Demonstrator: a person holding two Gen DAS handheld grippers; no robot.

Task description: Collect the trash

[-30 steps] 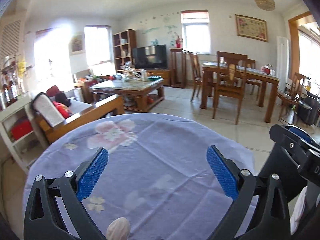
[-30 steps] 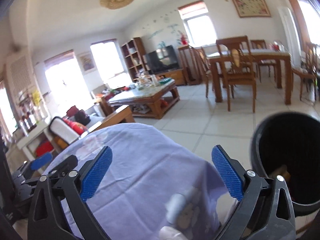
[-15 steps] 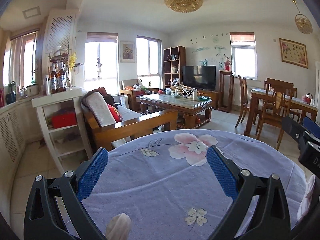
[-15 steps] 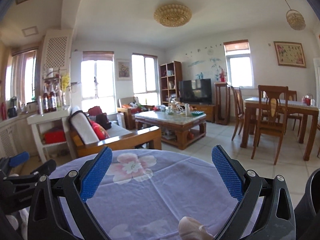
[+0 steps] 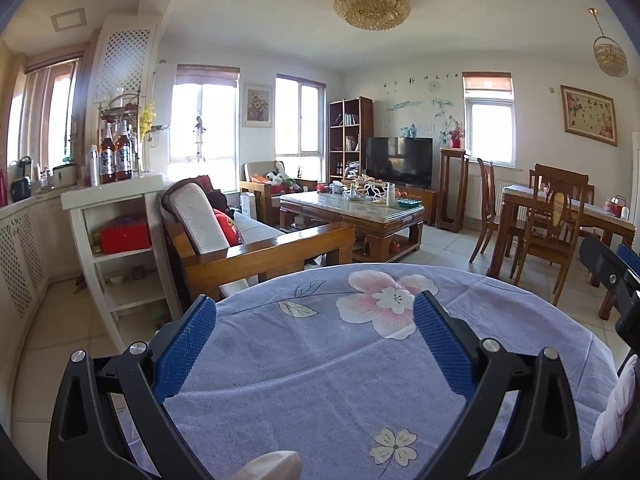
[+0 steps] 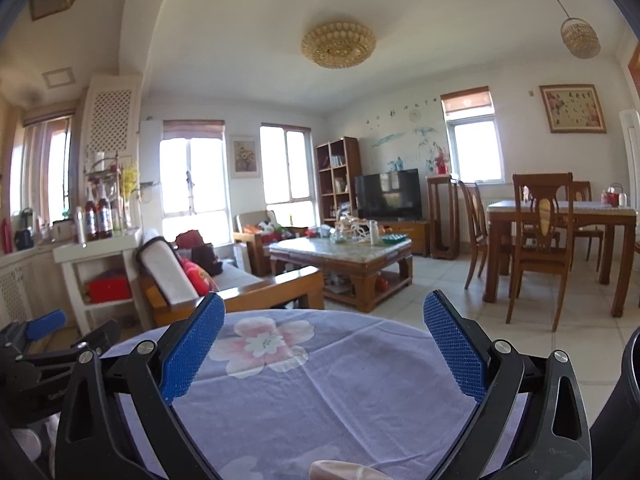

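My left gripper (image 5: 316,344) is open and empty above a round table with a lilac flowered cloth (image 5: 320,380). A pale crumpled piece of trash (image 5: 272,466) lies at the bottom edge, under the gripper. A white crumpled piece (image 5: 614,416) lies at the table's right edge. My right gripper (image 6: 320,348) is open and empty over the same cloth (image 6: 320,400); a pale piece of trash (image 6: 340,470) shows at the bottom edge. The rim of a black bin (image 6: 624,400) is at far right. The left gripper (image 6: 40,344) shows at the left.
Beyond the table stand a wooden sofa (image 5: 260,248), a white shelf with bottles (image 5: 112,216), a wooden coffee table (image 5: 360,216), and a dining table with chairs (image 5: 560,216) on a tiled floor. The right gripper's body (image 5: 612,276) is at the right edge.
Both grippers have tilted up and swung left, from looking down at the cloth and bin to looking level across the room. Both stay open.
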